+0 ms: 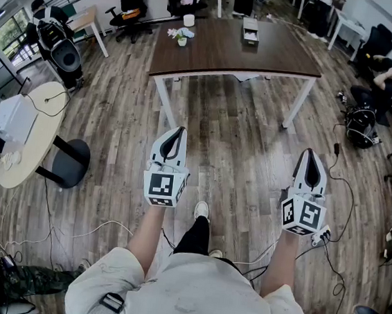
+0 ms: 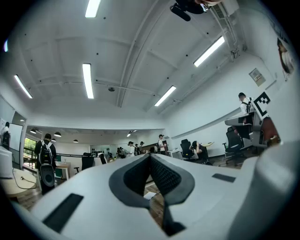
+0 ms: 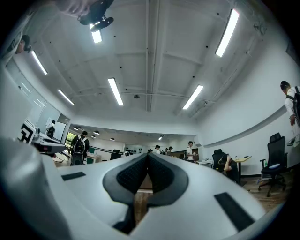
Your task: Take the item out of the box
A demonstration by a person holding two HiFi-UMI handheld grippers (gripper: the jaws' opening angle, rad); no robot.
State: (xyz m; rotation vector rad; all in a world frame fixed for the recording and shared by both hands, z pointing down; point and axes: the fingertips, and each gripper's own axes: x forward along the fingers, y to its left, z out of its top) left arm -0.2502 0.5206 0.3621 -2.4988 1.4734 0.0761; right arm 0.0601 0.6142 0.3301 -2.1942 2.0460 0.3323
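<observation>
So the box (image 1: 250, 32) is sitting out on the dark wooden table (image 1: 220, 58), roughly 12 o'clock from the person and well apart from them, near the table's far edge. It's one small open-topped box. Whatever is inside, and any print on it, is too small to read from here.

Nothing is touching it. Over at its 9 o'clock there's one little pot of flowers (image 1: 181, 37), and one white cup (image 1: 189, 20) just behind that. That's three things on the table in total.

The person is standing back on the wood plank floor (image 1: 239, 143) with two grippers held out in front. The left gripper (image 1: 177, 133) has its jaws pressed together with nothing between them, and so does the right gripper (image 1: 310, 154), clamped on nothing. Each one carries a marker cube, the left cube (image 1: 163, 186) and the right cube (image 1: 304, 216), showing black-and-white square patterns. There are no letters on them that I can make out.

At the person's 9 o'clock is one round pale table (image 1: 42, 133) with a white device (image 1: 12, 116) on it. At 10 o'clock stands a black speaker (image 1: 66, 55).
</observation>
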